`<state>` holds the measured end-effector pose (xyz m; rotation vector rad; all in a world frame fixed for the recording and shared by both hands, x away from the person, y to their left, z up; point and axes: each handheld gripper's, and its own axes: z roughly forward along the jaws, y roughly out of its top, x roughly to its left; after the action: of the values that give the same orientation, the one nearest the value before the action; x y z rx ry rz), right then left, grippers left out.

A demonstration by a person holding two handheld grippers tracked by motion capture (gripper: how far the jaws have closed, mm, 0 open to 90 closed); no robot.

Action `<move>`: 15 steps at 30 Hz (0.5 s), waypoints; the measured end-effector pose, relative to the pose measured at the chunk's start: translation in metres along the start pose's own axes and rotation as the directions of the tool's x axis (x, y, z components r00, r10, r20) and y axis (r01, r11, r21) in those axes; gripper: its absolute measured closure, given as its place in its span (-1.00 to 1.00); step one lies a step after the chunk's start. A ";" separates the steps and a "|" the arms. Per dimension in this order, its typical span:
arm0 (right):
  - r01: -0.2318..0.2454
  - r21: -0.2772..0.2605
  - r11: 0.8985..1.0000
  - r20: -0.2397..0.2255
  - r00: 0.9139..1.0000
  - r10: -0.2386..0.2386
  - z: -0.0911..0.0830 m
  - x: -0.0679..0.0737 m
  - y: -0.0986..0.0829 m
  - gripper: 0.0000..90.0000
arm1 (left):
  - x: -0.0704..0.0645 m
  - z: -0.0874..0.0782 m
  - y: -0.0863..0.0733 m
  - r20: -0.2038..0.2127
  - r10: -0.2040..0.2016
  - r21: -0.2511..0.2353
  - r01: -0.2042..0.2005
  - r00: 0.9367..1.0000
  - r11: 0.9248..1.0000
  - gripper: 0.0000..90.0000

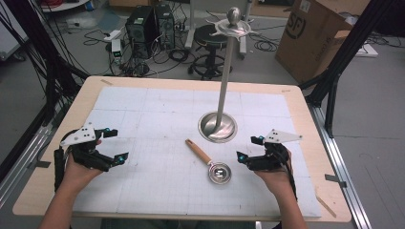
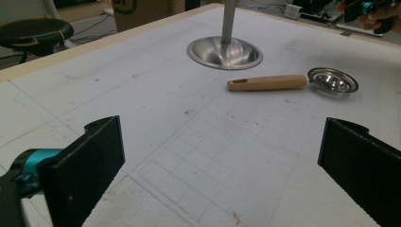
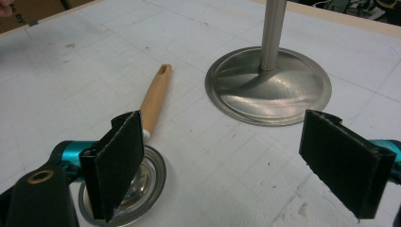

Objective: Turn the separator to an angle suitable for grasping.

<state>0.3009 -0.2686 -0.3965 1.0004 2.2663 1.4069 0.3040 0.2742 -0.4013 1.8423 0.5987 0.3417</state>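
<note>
A small metal scoop with a wooden handle (image 1: 199,152) lies flat on the white gridded mat, bowl (image 1: 219,172) toward the near edge. It also shows in the left gripper view (image 2: 267,83) and the right gripper view (image 3: 155,97). A steel stand with a round base (image 1: 218,127) and a tall pole (image 1: 225,76) rises just behind it. My left gripper (image 1: 114,145) hovers open at the mat's left, well away from the scoop. My right gripper (image 1: 250,148) is open just right of the scoop's bowl, nothing between its jaws.
The mat covers a wooden table (image 1: 305,119). On the floor beyond stand a black stool (image 1: 210,38), computer towers (image 1: 148,24) with cables, and a cardboard box (image 1: 315,33). Black frame legs (image 1: 341,57) flank the table's right side.
</note>
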 end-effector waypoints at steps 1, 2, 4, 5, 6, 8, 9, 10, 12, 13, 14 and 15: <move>0.003 -0.002 1.000 0.000 1.000 -0.003 0.000 -0.001 0.000 -0.69 | 0.000 0.001 0.000 -0.003 -0.002 0.004 0.002 1.000 1.000 -0.96; -0.001 -0.002 1.000 -0.001 1.000 0.001 0.000 -0.001 0.000 -0.69 | 0.000 0.002 -0.001 -0.002 -0.006 0.008 0.006 1.000 1.000 -0.96; 0.003 -0.001 1.000 0.002 1.000 -0.003 0.000 -0.001 -0.001 -0.69 | 0.000 0.003 -0.001 -0.004 -0.001 0.014 0.001 1.000 1.000 -0.96; 0.005 0.005 1.000 0.006 1.000 -0.006 0.000 -0.001 -0.001 -0.69 | 0.000 0.003 -0.001 -0.006 -0.002 0.014 0.002 1.000 1.000 -0.96; -0.005 0.008 1.000 0.007 1.000 0.005 -0.001 -0.001 -0.001 -0.69 | 0.000 0.003 -0.001 -0.006 -0.002 0.014 0.002 1.000 1.000 -0.96; 0.011 0.006 1.000 0.009 1.000 -0.011 -0.001 0.001 -0.001 -0.69 | 0.001 0.003 -0.001 -0.003 -0.010 0.008 0.010 1.000 1.000 -0.96; 0.003 0.013 1.000 0.009 1.000 -0.003 -0.002 0.003 -0.001 -0.69 | 0.001 0.004 -0.002 0.000 -0.011 0.005 0.011 1.000 1.000 -0.96; 0.016 0.011 1.000 0.013 1.000 -0.016 -0.002 0.003 -0.001 -0.69 | 0.001 0.004 -0.002 0.002 -0.007 0.009 0.007 1.000 1.000 -0.96; 0.018 0.011 1.000 0.018 1.000 -0.018 -0.002 0.005 0.000 -0.69 | 0.002 0.005 -0.002 0.003 -0.006 0.009 0.006 1.000 1.000 -0.96; 0.018 0.011 1.000 0.018 1.000 -0.018 -0.002 0.005 0.000 -0.69 | 0.002 0.005 -0.002 0.004 -0.005 0.007 0.005 1.000 1.000 -0.96; 0.018 0.009 1.000 0.020 1.000 -0.018 -0.002 0.006 0.001 -0.69 | 0.002 0.004 -0.001 0.003 -0.005 0.003 0.005 1.000 1.000 -0.96; 0.017 0.010 1.000 0.019 1.000 -0.017 -0.001 0.006 0.002 -0.69 | 0.003 0.004 -0.001 0.003 -0.008 -0.003 0.008 1.000 1.000 -0.96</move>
<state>0.2965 -0.2648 -0.3937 0.9907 2.2645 1.3747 0.3080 0.2728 -0.4042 1.8367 0.6031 0.3341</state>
